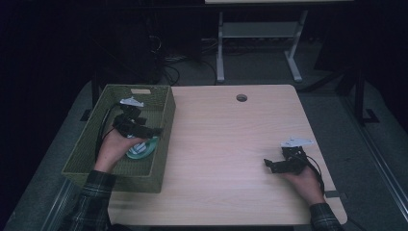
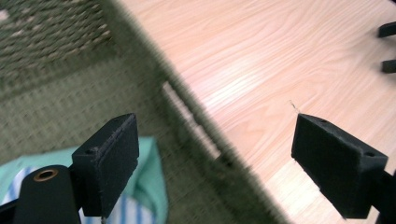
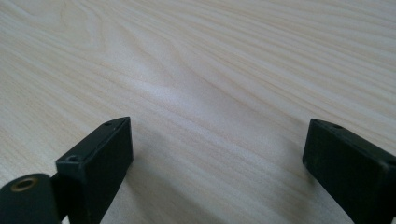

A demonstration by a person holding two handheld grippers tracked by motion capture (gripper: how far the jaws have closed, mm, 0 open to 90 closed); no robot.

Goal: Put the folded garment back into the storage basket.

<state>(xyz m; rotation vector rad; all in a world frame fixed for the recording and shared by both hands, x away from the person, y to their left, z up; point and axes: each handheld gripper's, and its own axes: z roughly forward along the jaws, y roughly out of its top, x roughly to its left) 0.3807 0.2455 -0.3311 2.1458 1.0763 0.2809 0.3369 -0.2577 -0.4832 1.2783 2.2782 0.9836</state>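
L claw [image 1: 144, 129] hangs w/ jaws spread, nothing gripped, over green woven basket [image 1: 161, 159]; mint striped cloth [image 1: 142, 148] lies inside basket just below it. R claw [image 1: 270, 165] released too, low over bare tabletop [image 1: 226, 144].

The counter [image 1: 231, 139] lies bare between the green woven basket [image 1: 161, 159] at its left edge and the right gripper [image 1: 270, 165] near its right edge, leaving wide passage. The basket's walls hem in the left gripper [image 2: 215, 144], whose spread jaws straddle the near wall above a mint cloth [image 2: 149, 182].
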